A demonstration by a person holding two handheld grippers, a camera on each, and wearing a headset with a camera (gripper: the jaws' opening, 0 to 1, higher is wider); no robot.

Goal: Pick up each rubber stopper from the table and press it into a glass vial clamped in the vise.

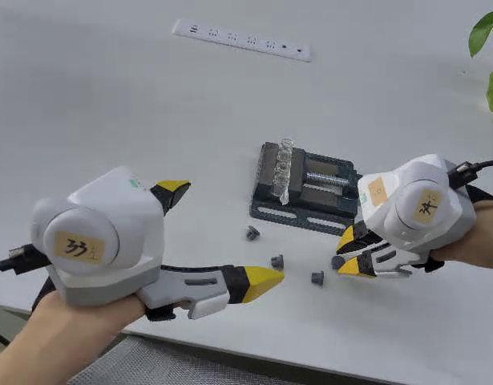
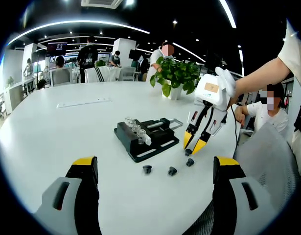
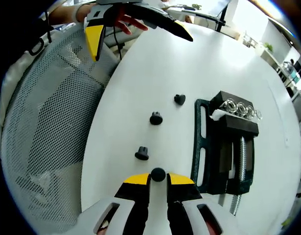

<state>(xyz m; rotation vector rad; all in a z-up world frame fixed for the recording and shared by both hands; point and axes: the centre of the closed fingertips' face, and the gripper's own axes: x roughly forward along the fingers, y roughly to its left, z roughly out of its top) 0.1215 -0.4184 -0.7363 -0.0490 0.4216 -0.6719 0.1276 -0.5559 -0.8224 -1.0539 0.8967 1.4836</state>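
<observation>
A black vise [image 1: 310, 200] stands mid-table with a row of clear glass vials [image 1: 284, 170] clamped upright in it. Three dark rubber stoppers lie loose in front of it: one [image 1: 252, 233], another [image 1: 277, 261] and a third [image 1: 317, 277]. My right gripper [image 1: 345, 253] is low over the table just right of them, shut on another rubber stopper [image 3: 158, 173] pinched at its yellow tips. My left gripper [image 1: 220, 233] hovers wide open at the lower left with nothing between its jaws. The vise [image 3: 223, 142] lies to the right of the held stopper in the right gripper view.
A white power strip [image 1: 242, 39] lies at the table's far side. Green plant leaves [image 1: 490, 56] reach in at the right edge. The table's near edge runs below the left gripper, with a mesh chair seat [image 3: 47, 122] beyond it. People sit and stand in the background.
</observation>
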